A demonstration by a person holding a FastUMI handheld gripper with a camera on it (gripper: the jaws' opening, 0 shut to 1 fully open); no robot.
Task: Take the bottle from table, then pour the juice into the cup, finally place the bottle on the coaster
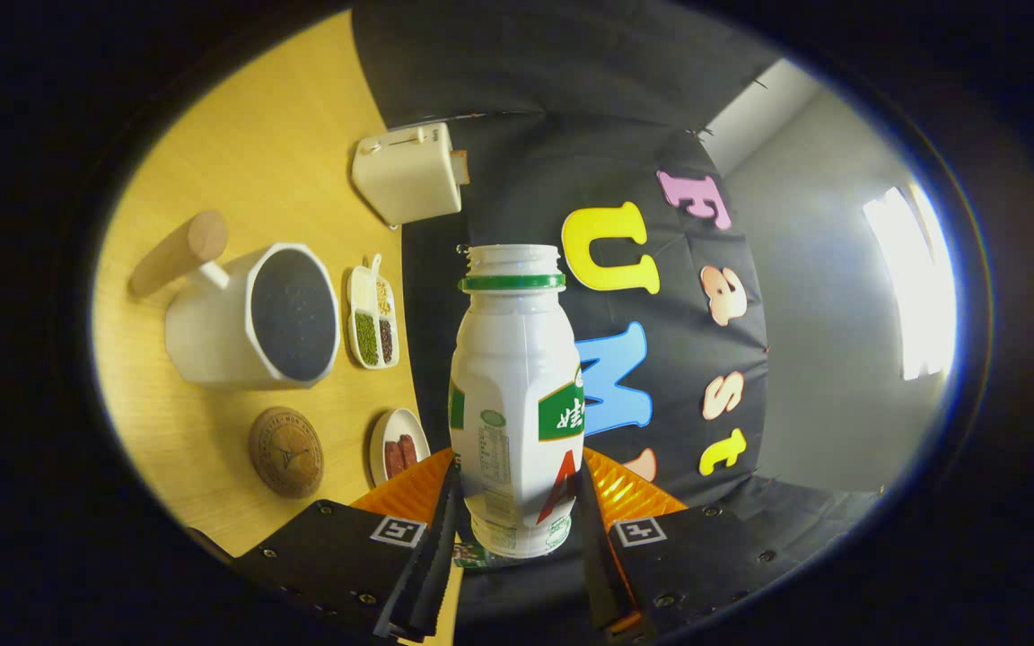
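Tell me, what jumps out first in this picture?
The white bottle with no cap jumps out first, pinched between the two fingers of the gripper and lifted off the table. Past it to one side stands the white cup with its wooden handle, dark inside. The round brown coaster lies on the table beside the cup.

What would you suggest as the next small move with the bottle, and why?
Probably carry the bottle's open mouth over the cup before tipping further. The gripper is shut on the bottle, which is uncapped and lifted, but its mouth sits beside the cup, not above it.
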